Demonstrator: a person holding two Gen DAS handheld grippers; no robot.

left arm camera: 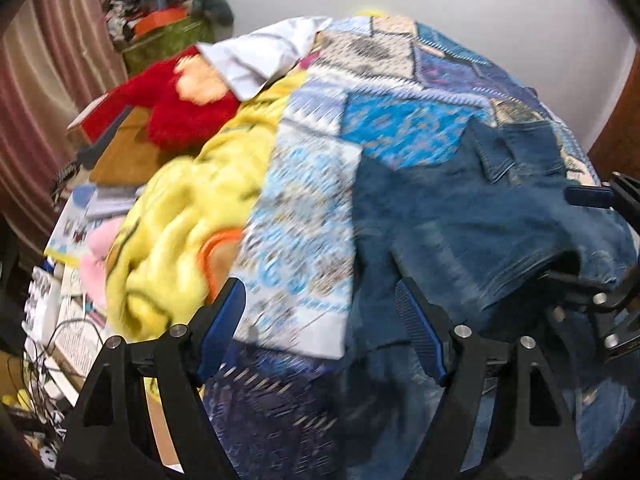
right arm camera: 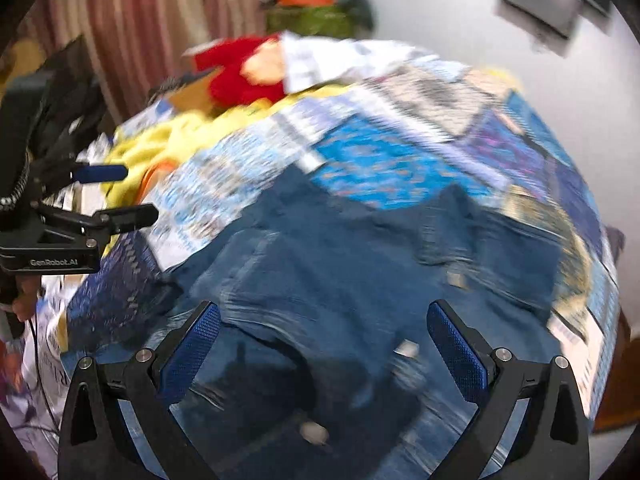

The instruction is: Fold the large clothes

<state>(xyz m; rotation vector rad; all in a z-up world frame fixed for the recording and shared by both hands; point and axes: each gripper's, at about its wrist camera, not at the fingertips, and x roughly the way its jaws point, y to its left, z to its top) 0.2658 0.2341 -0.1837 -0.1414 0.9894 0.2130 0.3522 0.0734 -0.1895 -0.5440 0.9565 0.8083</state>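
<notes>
A pair of blue jeans (left arm camera: 480, 216) lies crumpled on a blue patchwork bedspread (left arm camera: 320, 184); it also shows in the right wrist view (right arm camera: 340, 264). My left gripper (left arm camera: 320, 316) is open and empty, its fingers over the left edge of the jeans and the bedspread. My right gripper (right arm camera: 324, 344) is open and empty, hovering just above the jeans' waist area. The right gripper also shows at the right edge of the left wrist view (left arm camera: 600, 240), over the jeans. The left gripper shows at the left of the right wrist view (right arm camera: 116, 192), open. Both views are motion-blurred.
A yellow blanket (left arm camera: 188, 216), a red plush item (left arm camera: 180, 104) and a white cloth (left arm camera: 260, 56) lie at the left and far side of the bed. Papers and cables (left arm camera: 68, 320) clutter the left. Striped curtains (right arm camera: 140, 20) and a white wall (right arm camera: 460, 12) stand behind.
</notes>
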